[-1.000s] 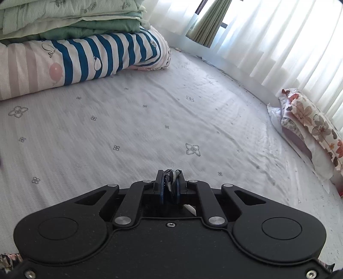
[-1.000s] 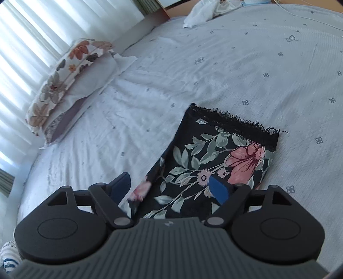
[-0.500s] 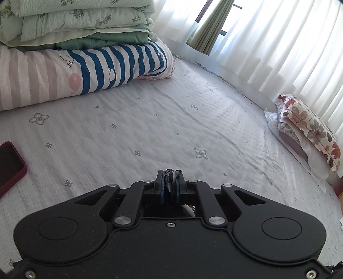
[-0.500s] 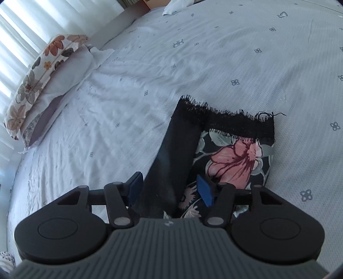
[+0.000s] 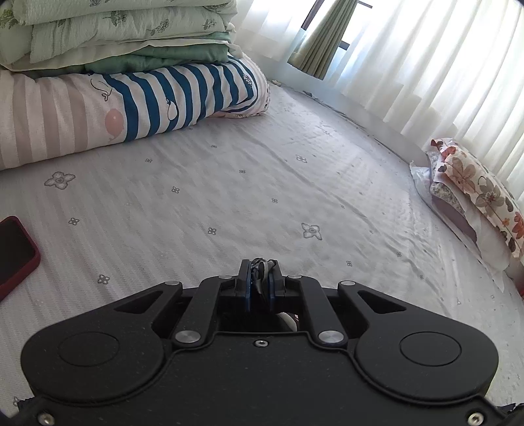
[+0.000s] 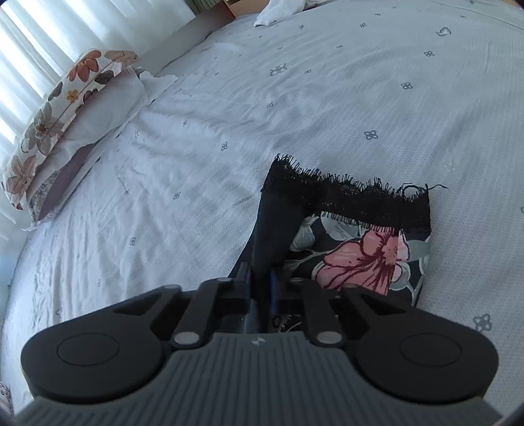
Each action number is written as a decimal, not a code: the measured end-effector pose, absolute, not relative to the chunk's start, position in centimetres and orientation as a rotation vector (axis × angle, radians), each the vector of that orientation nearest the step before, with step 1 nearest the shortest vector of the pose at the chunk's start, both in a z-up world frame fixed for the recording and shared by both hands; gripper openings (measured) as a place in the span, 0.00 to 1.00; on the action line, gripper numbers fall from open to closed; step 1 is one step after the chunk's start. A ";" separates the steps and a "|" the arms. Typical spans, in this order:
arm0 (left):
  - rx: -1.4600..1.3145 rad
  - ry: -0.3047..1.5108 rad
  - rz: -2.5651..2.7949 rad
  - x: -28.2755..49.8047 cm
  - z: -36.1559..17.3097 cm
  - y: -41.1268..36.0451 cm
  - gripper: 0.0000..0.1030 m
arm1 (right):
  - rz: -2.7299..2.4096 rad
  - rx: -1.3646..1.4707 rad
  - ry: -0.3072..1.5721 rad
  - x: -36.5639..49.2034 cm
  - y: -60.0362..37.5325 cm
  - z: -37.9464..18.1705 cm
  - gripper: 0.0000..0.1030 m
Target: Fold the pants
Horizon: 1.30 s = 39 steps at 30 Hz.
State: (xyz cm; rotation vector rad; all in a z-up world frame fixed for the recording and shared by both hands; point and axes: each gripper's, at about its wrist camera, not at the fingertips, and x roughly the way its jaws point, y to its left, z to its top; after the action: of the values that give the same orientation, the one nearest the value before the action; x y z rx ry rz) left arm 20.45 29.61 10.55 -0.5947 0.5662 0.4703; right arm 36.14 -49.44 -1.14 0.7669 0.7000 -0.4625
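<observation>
Left wrist view is showing the left hand-held gripper (image 5: 260, 281) with its jaws drawn narrow, pinching a small bunch of dark patterned cloth that is sticking up between the blue pads (image 5: 248, 291); whether this cloth belongs to the pants cannot be told from this view. Ahead, the bed (image 5: 229, 183) is lying under a pale sheet with small flower prints. A striped quilt roll (image 5: 131, 105) is resting at the far side with folded green blankets (image 5: 124, 32) stacked on top. A phone in a red case (image 5: 14, 252) is lying at the left edge, and a floral pillow (image 5: 481, 193) is sitting to the right beside the white curtains (image 5: 425, 59). Right wrist view is showing the right hand-held gripper (image 6: 262, 285) with its jaws closing, the pads pressing on a dark fold of the pants (image 6: 370, 262), which are lying on the sheet just ahead. The floral print with a pink blossom is facing up, and the black lace hem (image 6: 353, 196) is running across the far end. Only this view is revealing the pants spread out, plus a white cloth (image 6: 281, 9) near the far edge; the floral pillow is appearing at the left here. The phone and the blankets are showing in the left view alone.
</observation>
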 end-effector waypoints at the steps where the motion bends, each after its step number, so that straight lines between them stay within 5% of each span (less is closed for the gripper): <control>1: -0.593 0.567 0.474 20.5 10.5 29.6 0.09 | -0.457 0.769 0.692 36.0 -49.4 -1.1 0.06; 5: -0.603 0.574 0.487 20.6 10.0 29.9 0.09 | -0.454 0.755 0.663 35.7 -49.3 -0.8 0.10; 7: -0.607 0.578 0.492 20.7 9.7 30.0 0.09 | -0.448 0.756 0.669 36.0 -49.4 -0.9 0.25; 8: -0.606 0.580 0.493 20.8 9.6 30.0 0.09 | -0.441 0.764 0.679 36.3 -49.4 -1.1 0.46; 9: -0.605 0.584 0.494 20.9 9.5 30.0 0.09 | -0.432 0.772 0.680 36.5 -49.5 -1.3 0.48; 10: -0.603 0.589 0.496 21.0 9.4 29.9 0.09 | -0.431 0.773 0.674 36.7 -49.4 -1.5 0.48; 11: -0.601 0.593 0.498 21.1 9.2 29.9 0.09 | -0.442 0.762 0.673 36.9 -49.2 -1.6 0.27; 13: -0.597 0.600 0.501 21.1 9.0 29.9 0.09 | -0.484 0.733 0.682 37.3 -49.0 -1.6 0.03; 25: -0.634 0.571 0.476 18.8 11.0 30.2 0.09 | -0.574 0.500 0.580 31.6 -48.1 5.8 0.02; 39: -0.572 0.619 0.485 11.5 11.3 28.8 0.09 | -0.651 0.521 0.619 12.5 -52.0 9.6 0.02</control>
State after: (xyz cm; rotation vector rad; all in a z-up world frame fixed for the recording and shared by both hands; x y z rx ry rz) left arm 11.49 28.76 11.30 -0.5717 0.6192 0.4849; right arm 12.47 -52.01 9.63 0.5210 0.6187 -0.6508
